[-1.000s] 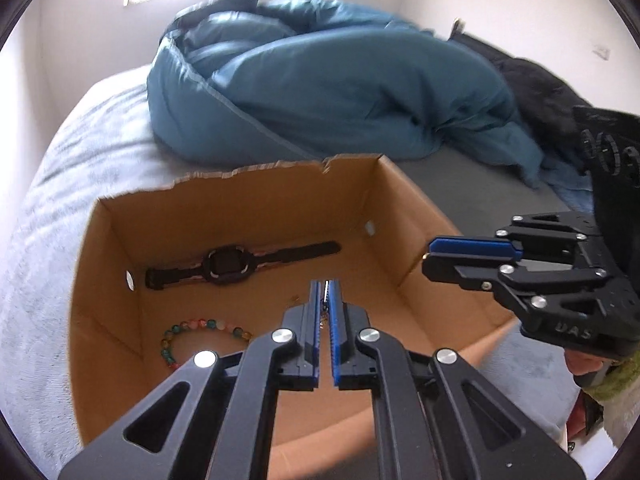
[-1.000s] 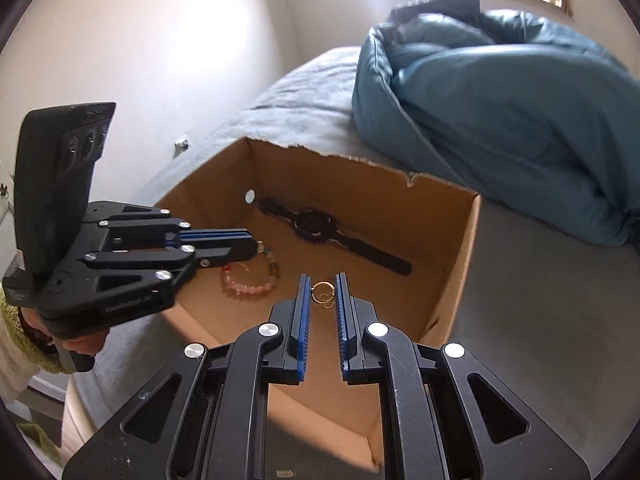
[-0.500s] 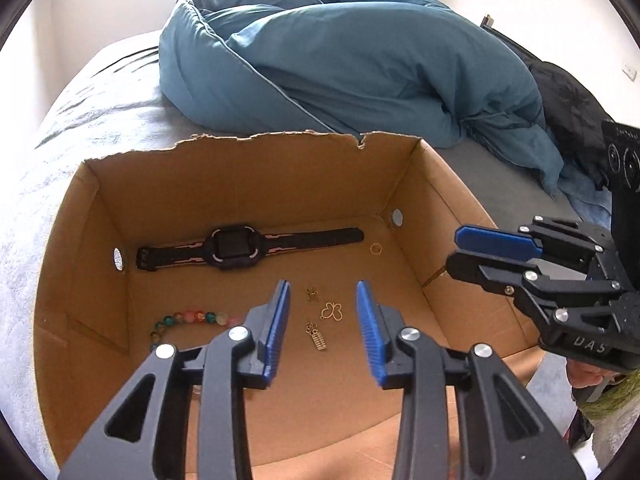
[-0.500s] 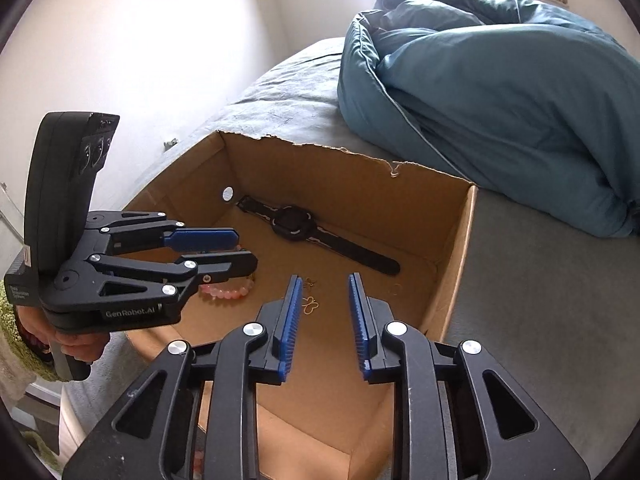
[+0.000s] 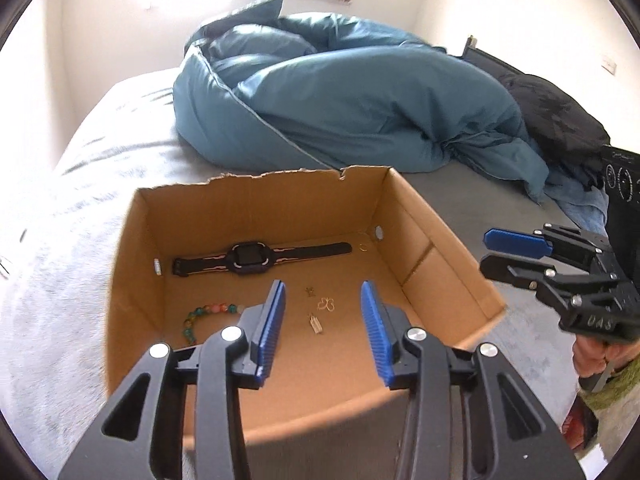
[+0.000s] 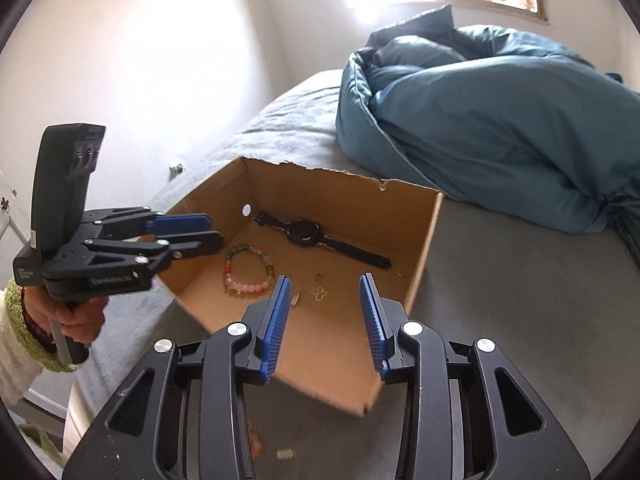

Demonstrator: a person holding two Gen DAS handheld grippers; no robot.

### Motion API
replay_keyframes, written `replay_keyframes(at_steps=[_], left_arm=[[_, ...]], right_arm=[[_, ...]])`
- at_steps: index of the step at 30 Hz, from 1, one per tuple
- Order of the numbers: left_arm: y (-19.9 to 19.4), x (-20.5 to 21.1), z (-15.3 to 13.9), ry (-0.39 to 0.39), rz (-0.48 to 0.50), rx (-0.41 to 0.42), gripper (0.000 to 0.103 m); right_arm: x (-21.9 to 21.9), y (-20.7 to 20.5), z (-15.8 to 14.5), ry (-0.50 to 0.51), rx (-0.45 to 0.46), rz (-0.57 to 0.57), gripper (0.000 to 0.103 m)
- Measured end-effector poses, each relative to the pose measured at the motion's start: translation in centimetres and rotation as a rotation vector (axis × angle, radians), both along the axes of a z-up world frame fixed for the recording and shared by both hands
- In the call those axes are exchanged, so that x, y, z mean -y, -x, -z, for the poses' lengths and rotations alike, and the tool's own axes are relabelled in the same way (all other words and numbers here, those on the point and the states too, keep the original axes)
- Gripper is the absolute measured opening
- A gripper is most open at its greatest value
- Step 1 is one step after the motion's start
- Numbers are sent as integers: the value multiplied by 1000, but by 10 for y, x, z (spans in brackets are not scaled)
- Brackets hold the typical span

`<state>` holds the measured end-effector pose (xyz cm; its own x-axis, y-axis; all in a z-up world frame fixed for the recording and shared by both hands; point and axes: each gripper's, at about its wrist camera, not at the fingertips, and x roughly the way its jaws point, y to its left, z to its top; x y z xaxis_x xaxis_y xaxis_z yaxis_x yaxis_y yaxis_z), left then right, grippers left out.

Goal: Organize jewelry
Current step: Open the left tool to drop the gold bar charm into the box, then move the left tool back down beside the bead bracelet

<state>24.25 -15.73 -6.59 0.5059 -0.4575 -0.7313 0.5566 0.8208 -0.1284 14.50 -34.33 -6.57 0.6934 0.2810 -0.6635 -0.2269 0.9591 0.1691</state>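
Fingers of the left gripper (image 5: 322,312) and of the right gripper (image 6: 324,304) stand wide apart, holding nothing, both above the near edge of the cardboard box (image 5: 444,256). Legible marking: "DAS" on the right gripper body, seen from the left wrist; the left body's lettering is blurred. Inside the box lie a black watch (image 5: 250,258), a coloured bead bracelet (image 6: 248,268), a gold ring (image 5: 363,246) at the far corner, and small gold charms (image 5: 325,305) at centre. A second ago the left fingers were clamped together; both pairs have since spread and pulled back.
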Motion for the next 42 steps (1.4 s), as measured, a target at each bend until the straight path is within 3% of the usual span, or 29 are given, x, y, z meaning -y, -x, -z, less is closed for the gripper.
replay_keyframes(at_steps=[9,17,25,36,42], left_arm=[[82,-41,-23,29,24,104,45],[134,-52,1,33,72,82,48],[156,-31,45,-11,155,51,48],[145,-9,89,-41,194,-37,48],[141,16,108,-145,202,-27,48]], right_arm=[[6,82,-7,-3,47,49,42],[-6,127,16,-9,9,67,45],[-26,125,51,8,-52,34,45],[-41,109,86,35,-111,-7,45],[-38,104,93,12,-125,5,45]])
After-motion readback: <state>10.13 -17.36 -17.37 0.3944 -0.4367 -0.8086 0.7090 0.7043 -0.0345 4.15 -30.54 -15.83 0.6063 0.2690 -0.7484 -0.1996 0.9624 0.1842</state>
